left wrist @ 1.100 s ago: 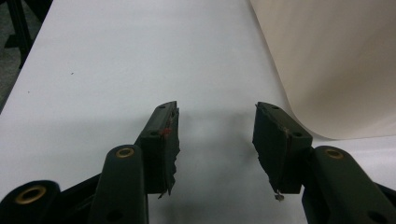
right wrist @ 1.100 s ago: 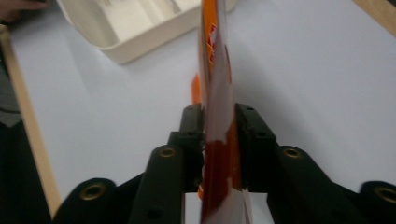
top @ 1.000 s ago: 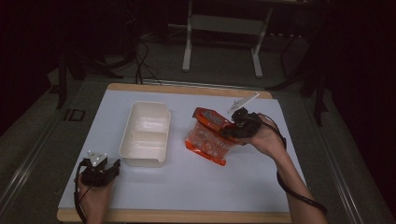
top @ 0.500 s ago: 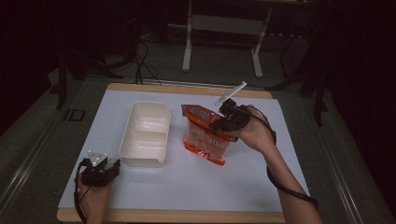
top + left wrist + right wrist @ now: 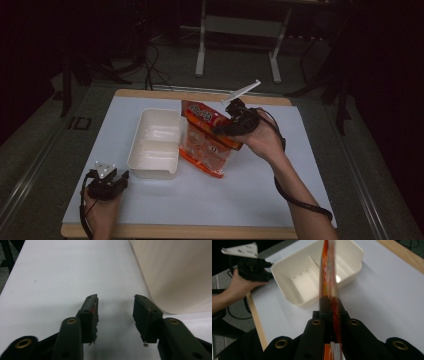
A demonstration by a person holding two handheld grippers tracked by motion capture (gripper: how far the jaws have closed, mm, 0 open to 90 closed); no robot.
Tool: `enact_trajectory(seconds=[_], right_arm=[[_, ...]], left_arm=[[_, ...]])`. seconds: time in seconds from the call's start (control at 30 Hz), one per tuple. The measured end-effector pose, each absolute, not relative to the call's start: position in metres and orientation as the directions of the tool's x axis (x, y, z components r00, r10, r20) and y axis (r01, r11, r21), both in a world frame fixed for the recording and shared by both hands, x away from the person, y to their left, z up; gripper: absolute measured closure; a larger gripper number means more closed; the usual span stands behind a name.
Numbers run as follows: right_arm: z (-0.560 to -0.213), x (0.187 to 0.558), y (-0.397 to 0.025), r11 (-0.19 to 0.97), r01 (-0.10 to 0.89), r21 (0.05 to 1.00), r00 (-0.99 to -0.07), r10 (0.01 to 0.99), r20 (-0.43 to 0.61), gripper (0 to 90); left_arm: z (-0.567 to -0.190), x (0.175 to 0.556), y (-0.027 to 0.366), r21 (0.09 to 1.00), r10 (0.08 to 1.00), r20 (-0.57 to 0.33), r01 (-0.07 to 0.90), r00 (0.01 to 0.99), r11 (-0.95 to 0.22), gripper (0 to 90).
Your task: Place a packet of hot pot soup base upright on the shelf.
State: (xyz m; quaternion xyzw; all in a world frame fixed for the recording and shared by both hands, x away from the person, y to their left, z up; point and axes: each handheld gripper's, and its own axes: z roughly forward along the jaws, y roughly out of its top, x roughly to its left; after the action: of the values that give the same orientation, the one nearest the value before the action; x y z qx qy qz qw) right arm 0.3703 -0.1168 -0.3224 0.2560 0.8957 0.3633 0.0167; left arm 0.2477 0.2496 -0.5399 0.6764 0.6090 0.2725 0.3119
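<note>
Left tongs point(image 5: 121, 176) sit low at the near-left corner of the tabletop point(image 5: 310, 150), held in the left hand point(image 5: 100, 207), grey three-cornered plate up, pointing toward the near end of the container. In the left gripper view these tongs point(image 5: 115, 315) are spread wide with bare white surface between them, nothing gripped; the container's cream wall point(image 5: 175, 272) curves past just off the right-hand jaw, apart from it. Cream plastic two-compartment container point(image 5: 155, 142) lies left of centre, long axis running away from the person, open side up; the right gripper view shows its inner divider point(image 5: 312, 267). Just right of it, orange-red snack bag point(image 5: 207, 142) is lifted by its top edge and tilted, upper end leaning toward the right hand, lower edge down at the tabletop beside the container's right wall; whether it touches that wall I can't tell. Bag has a red banner with white lettering across the top, too small and blurred to read; no brand legible. Right tongs point(image 5: 219, 131) are pressed together on the bag's upper edge; in the right gripper view the right tongs point(image 5: 331, 305) pinch the bag point(image 5: 327, 272) seen edge-on, rising straight up from the jaws. Right hand point(image 5: 262, 142) is raised off the tabletop, wrist cocked, forearm coming in from the lower right, cable looping under it.
</note>
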Motion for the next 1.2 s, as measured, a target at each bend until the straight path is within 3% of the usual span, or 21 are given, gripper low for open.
enact_trajectory(seconds=[0.43,1.2], right_arm=[[-0.301,0.37,-0.088,0.537,0.461,0.707,-0.861,0.464,0.209,89.9],[-0.312,0.374,0.0,0.515,0.525,0.678,-0.84,0.441,0.315,89.9]], left_arm=[[-0.54,0.248,0.246,0.75,0.985,-0.018,0.653,0.171,-0.099,88.9],[-0.539,0.249,0.238,0.759,0.978,0.003,0.637,0.21,-0.139,87.7]])
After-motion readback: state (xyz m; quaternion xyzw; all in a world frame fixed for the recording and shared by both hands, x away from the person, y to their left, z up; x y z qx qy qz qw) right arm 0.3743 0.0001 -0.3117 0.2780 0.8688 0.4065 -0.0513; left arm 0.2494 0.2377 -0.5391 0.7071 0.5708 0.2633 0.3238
